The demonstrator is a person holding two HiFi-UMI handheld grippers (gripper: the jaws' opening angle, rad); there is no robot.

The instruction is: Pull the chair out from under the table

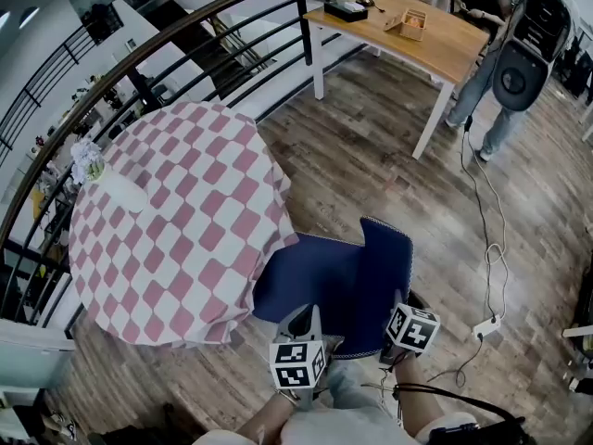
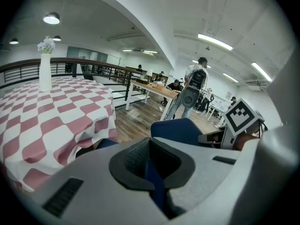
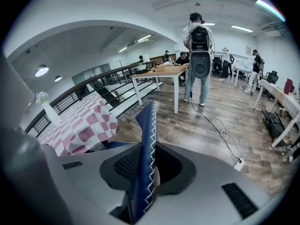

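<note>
Head view: the blue padded chair with white stitching (image 1: pixel 326 284) sits with its seat partly under the round table in a pink-and-white checked cloth (image 1: pixel 176 225). Your left gripper (image 1: pixel 309 319) is clamped on a blue edge of it, and your right gripper (image 1: pixel 400 304) is clamped on the stitched backrest edge.

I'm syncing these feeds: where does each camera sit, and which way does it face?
Head view: on the person's head, steeply down on the table, chair and floor; both forearms, left tool and right tool at the bottom.
Left gripper view: on the left tool, along jaws shut on the chair edge, toward table and vase.
Right gripper view: on the right tool, along jaws shut on the chair back, toward desk and standing person.
Shared: all three show chair and table.
</note>
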